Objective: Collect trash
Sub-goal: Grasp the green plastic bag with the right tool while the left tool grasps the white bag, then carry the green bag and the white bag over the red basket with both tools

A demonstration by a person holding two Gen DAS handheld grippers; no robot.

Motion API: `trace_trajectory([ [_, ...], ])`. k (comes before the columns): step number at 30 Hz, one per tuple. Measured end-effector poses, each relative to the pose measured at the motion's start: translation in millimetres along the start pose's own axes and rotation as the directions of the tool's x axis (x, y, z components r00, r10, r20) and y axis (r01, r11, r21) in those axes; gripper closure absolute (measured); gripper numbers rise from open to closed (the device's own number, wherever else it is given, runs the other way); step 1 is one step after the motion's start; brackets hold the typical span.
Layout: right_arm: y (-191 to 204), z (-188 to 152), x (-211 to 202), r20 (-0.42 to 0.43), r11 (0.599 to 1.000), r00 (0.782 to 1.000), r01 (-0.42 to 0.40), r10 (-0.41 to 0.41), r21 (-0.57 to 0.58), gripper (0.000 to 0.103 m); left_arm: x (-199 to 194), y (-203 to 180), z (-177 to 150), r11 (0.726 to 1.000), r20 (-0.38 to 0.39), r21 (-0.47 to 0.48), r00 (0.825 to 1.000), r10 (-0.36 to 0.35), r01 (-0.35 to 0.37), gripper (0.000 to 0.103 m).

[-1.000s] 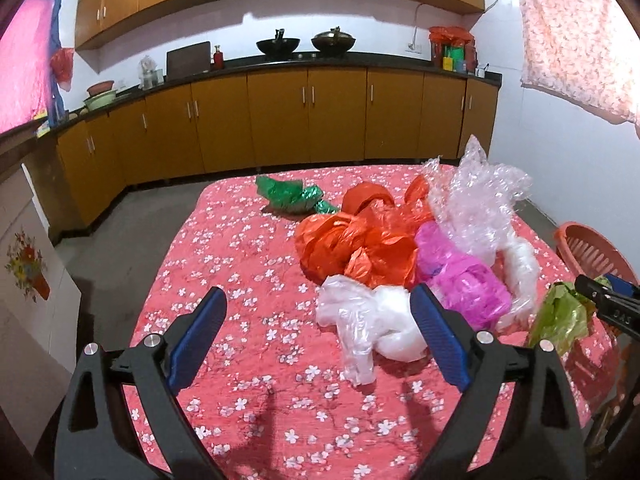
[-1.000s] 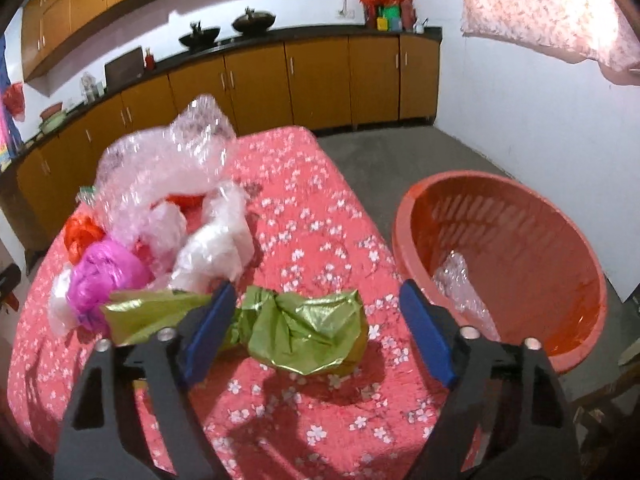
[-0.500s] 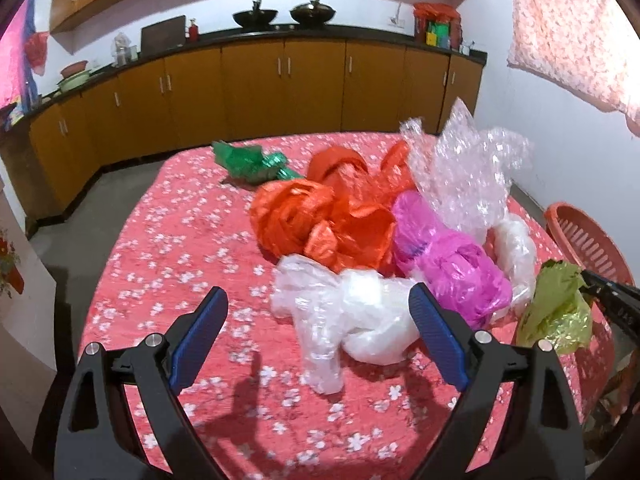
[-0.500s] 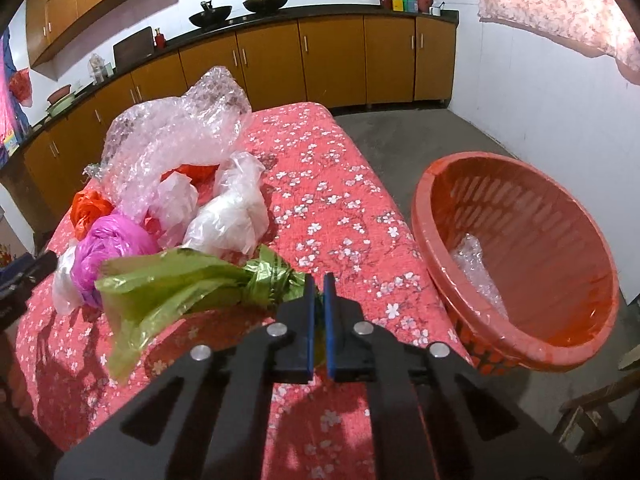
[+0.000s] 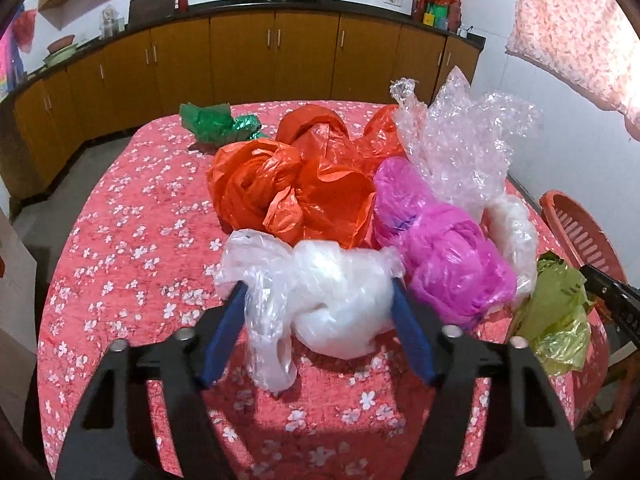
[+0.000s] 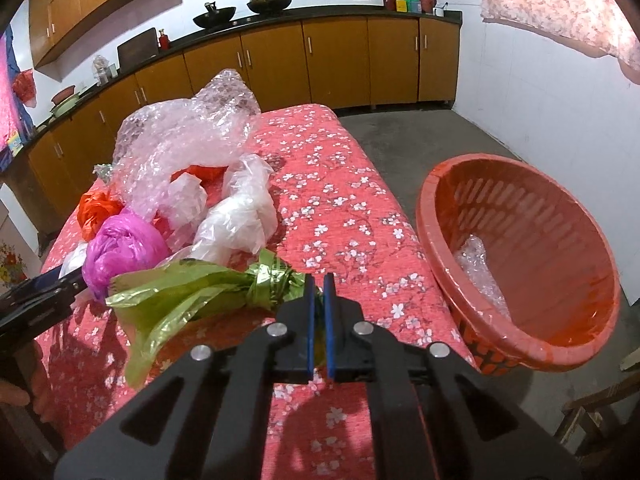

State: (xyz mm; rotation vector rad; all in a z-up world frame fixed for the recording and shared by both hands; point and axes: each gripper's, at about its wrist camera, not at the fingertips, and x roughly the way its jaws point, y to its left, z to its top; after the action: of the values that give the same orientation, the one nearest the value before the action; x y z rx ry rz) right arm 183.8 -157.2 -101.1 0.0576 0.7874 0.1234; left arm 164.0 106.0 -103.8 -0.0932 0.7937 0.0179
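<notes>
Basket interior only shows in our right view, at 3 o'clock; right gripper pinches the green bag, left gripper spread around the white bag.

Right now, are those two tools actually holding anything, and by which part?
The right tool pinches the olive-green plastic bag by its twisted end. The left tool is open around the white plastic bag, not gripping it.

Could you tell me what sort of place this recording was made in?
Most likely a home kitchen: wooden cabinets run under a dark countertop, two woks sit on it, and a table with a floral tablecloth stands in front.
</notes>
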Motion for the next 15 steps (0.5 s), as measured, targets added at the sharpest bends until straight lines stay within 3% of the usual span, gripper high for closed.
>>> trace_trajectory([
  [7,0,2,-8,0.017,1.000,1.000,-0.008,0.008,0.000,0.098,-15,7,-7,1.000,0.023,0.011,1.000,0.015,-0.016,0.054],
  [15,-2,4,-21,0.041,1.000,0.999,-0.012,0.012,0.006,0.098,-36,23,-14,0.999,0.047,-0.012,0.998,0.031,-0.031,0.057],
])
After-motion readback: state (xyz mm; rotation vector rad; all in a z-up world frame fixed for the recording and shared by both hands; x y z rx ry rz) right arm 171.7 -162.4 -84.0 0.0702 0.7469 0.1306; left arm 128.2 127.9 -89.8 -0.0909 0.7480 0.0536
